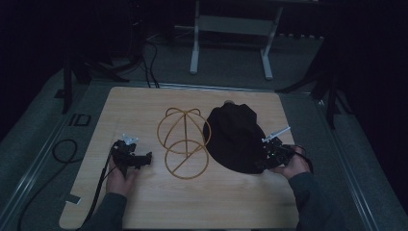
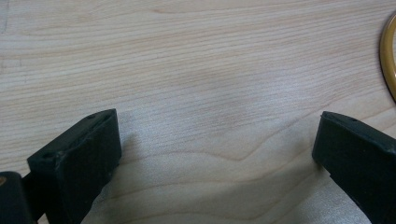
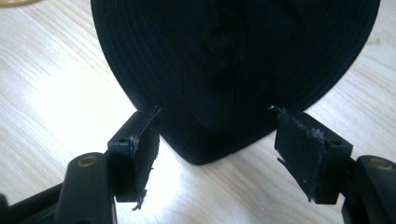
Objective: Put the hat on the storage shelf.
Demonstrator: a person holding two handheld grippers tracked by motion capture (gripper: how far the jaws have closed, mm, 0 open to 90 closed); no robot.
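Between the right gripper's (image 3: 217, 154) spread jaws lies a black cap's (image 3: 233, 60) brim.

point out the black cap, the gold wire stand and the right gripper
black cap (image 1: 235, 137), high view, middle of its crown
gold wire stand (image 1: 186, 165), high view, lower ring's crossbar
right gripper (image 3: 215, 140), right gripper view, midway between its open fingers, at the cap's brim

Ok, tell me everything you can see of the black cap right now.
The black cap is dark fabric with a stitched brim, lying flat on the wooden table right of the gold wire stand, which it seems to touch. Its brim tip points toward the right gripper, lying between the open jaws, not yet clamped.
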